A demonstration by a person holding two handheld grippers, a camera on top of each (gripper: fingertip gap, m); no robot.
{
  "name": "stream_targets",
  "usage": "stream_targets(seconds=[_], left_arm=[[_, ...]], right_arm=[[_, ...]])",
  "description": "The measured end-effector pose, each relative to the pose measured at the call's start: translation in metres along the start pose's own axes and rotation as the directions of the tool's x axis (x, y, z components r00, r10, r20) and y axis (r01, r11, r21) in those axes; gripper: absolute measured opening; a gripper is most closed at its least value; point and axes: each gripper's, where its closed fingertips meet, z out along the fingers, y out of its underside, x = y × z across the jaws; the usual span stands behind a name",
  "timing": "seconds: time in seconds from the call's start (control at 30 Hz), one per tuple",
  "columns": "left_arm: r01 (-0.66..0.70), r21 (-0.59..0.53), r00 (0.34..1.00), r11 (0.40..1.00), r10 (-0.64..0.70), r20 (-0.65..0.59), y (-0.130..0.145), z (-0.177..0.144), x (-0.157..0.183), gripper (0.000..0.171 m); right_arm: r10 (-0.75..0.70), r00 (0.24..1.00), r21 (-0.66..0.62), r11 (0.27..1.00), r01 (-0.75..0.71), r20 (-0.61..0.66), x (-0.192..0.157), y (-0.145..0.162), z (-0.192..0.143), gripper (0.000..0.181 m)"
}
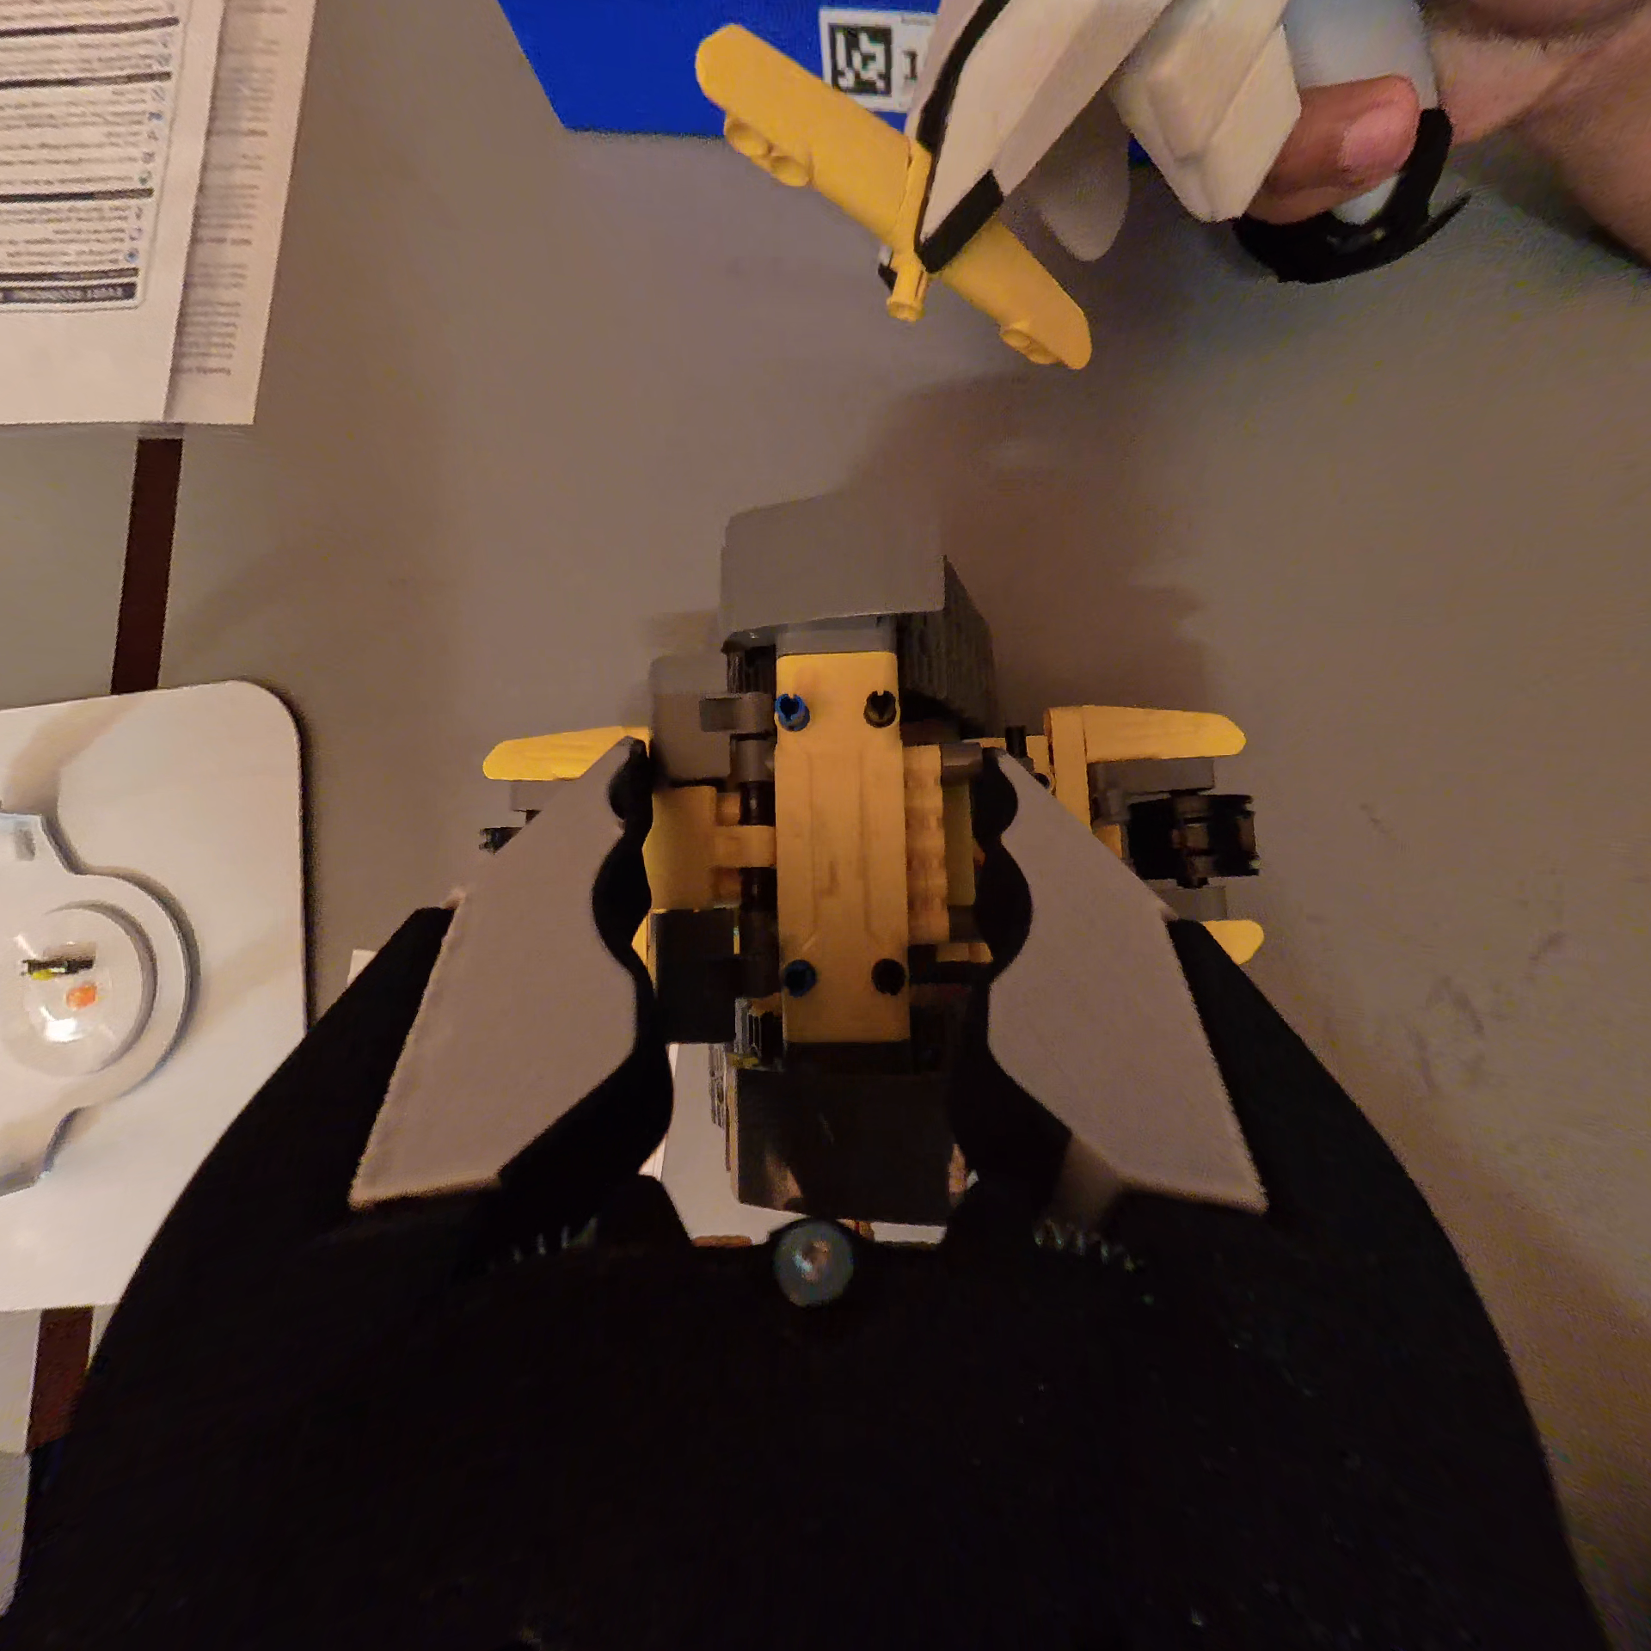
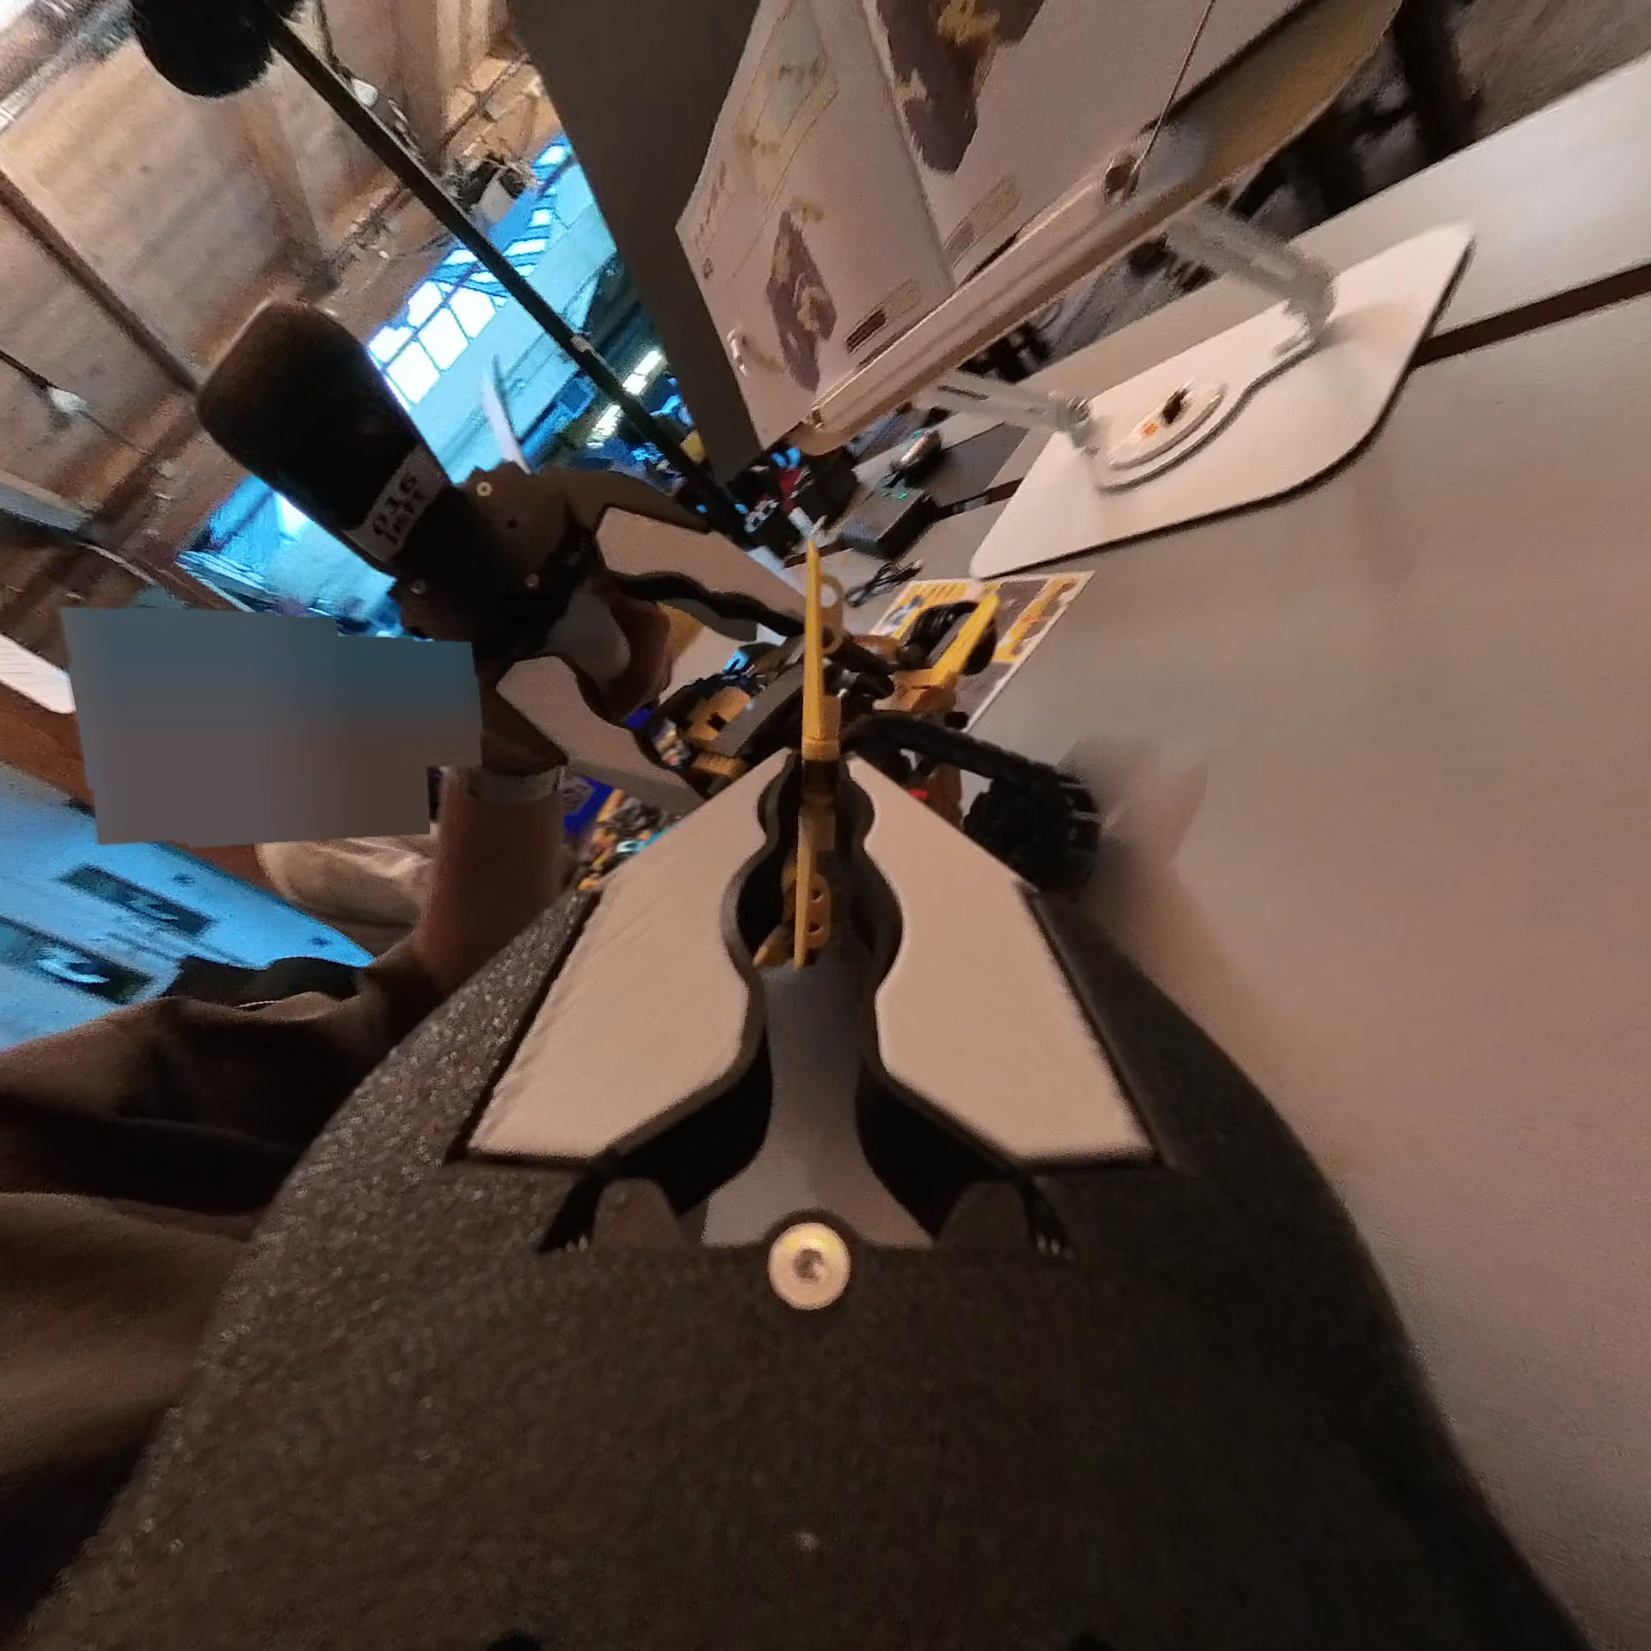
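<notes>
Unreadable print on paper sheets [image 1: 107, 205]

Yellow/grey/black brick model [image 1: 840, 858], yellow flat piece [image 1: 884, 188], grey table [image 1: 500, 536], blue box [image 1: 643, 62].

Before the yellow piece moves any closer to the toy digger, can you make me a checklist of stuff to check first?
1. Left gripper holding the brick model on both sides: ok.
2. Right gripper shut on the yellow panel piece: ok.
3. Panel still apart from the model, with bare grey table between them in the left wrist view: ok.
4. Which spot on the model the panel fits: cannot tell.
5. Model sitting flat on the table: cannot tell, the gripper hides its underside.
6. Papers and white stand base clear of both grippers: ok.
</notes>
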Motion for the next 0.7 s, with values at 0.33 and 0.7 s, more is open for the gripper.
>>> stream_targets(seconds=[0.33, 0.7], left_arm=[[-0.056, 0.017, 0.998, 0.998, 0.057, -0.028, 0.033, -0.029, 0.030, 0.071], [-0.076, 0.013, 0.996, 0.997, 0.077, -0.047, 0.036, -0.031, 0.034, 0.071]], right_arm=[[0.224, 0.970, -0.216, 0.956, -0.199, 0.097, -0.005, 0.061, 0.038, 0.006], [0.487, 0.847, -0.269, 0.863, -0.428, 0.212, -0.012, 0.065, 0.042, 0.005]])
